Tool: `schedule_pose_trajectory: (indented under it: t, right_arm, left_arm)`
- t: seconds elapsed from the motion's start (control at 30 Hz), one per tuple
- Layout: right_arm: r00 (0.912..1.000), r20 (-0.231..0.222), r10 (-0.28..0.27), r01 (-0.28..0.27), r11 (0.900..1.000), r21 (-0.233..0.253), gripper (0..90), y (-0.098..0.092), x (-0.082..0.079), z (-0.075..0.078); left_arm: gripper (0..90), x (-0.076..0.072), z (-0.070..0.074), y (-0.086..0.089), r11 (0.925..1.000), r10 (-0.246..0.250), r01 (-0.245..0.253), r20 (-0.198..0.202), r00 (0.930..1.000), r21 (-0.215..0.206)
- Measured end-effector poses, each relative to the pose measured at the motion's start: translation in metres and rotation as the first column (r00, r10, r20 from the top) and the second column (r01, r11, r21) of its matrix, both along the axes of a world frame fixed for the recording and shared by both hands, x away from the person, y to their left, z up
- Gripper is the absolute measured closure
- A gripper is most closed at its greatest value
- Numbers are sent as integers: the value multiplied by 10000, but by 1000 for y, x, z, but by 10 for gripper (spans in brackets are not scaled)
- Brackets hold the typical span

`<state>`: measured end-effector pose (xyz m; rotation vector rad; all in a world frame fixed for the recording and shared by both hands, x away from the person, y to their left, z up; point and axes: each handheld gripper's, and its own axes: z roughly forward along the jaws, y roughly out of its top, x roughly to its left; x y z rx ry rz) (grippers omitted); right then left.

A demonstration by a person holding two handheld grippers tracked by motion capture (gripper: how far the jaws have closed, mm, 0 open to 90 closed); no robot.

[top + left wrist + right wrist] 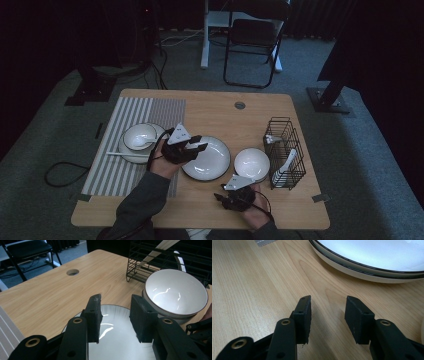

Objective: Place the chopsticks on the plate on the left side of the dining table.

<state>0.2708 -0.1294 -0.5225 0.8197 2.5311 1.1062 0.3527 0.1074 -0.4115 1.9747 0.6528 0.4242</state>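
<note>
Left gripper (196, 144) hovered over the plate (212, 162), jaws wide; right gripper (327, 305) likewise, empty. The plate looked stiff, slippery, fragile: grip its rim.

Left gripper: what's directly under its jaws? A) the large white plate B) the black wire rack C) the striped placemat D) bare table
A: in the left gripper view the open left gripper hovers over the large white plate, with the white bowl beyond it; the high view agrees, placing the gripper at the plate's left edge.
</note>
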Motion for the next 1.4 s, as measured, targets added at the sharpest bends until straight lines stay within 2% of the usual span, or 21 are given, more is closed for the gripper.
schedule_pose_trajectory:
  t: [1.4]
  right_arm:
    - [10000, -25, 28, -28, 9999, 158, 546, -3, 0, -1]
  left_arm:
    - [622, 9, 23, -31, 9978, -655, 652, 424, 9970, 89]
